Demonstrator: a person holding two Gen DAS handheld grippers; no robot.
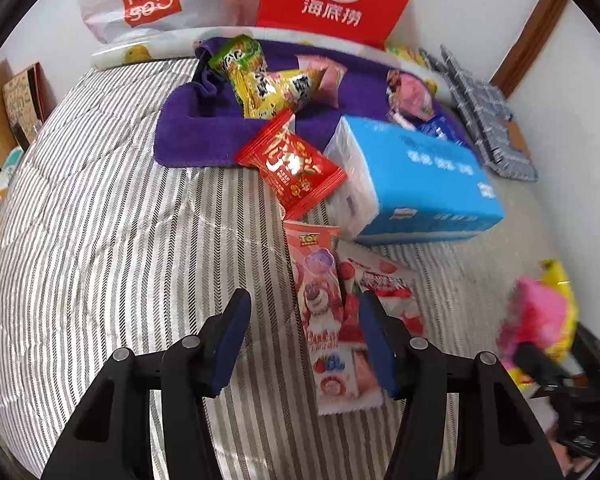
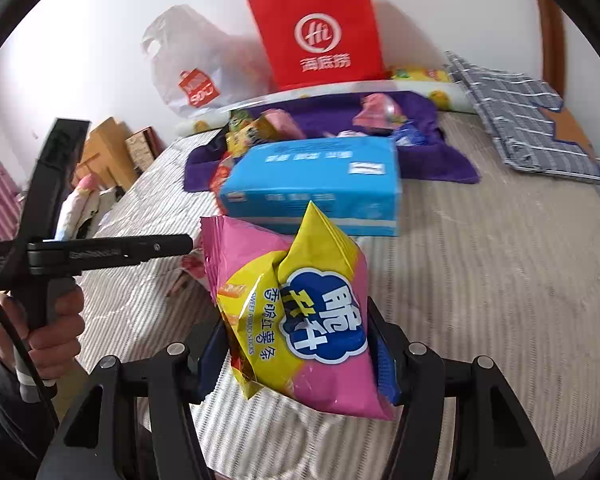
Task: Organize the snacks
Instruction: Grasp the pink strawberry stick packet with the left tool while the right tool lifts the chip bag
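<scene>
The right gripper (image 2: 300,344) clamps a pink-and-yellow sweet potato stick bag (image 2: 296,312) above the striped bed (image 2: 480,300). The left gripper (image 1: 304,344) hangs wide open over a Toy Story packet (image 1: 324,320) mid-bed.

Pink-yellow chip bag (image 2: 300,312) upright, clamped; Toy Story packet (image 1: 328,320) flat on bedspread.

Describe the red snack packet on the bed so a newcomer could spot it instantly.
Start at the purple towel on the striped bed, then go to the big blue tissue pack at its near edge. The red packet lies tilted between them, overlapping the towel's edge. It is the only solid red wrapper with gold lettering; the packets nearer the left gripper are pink and white.
</scene>
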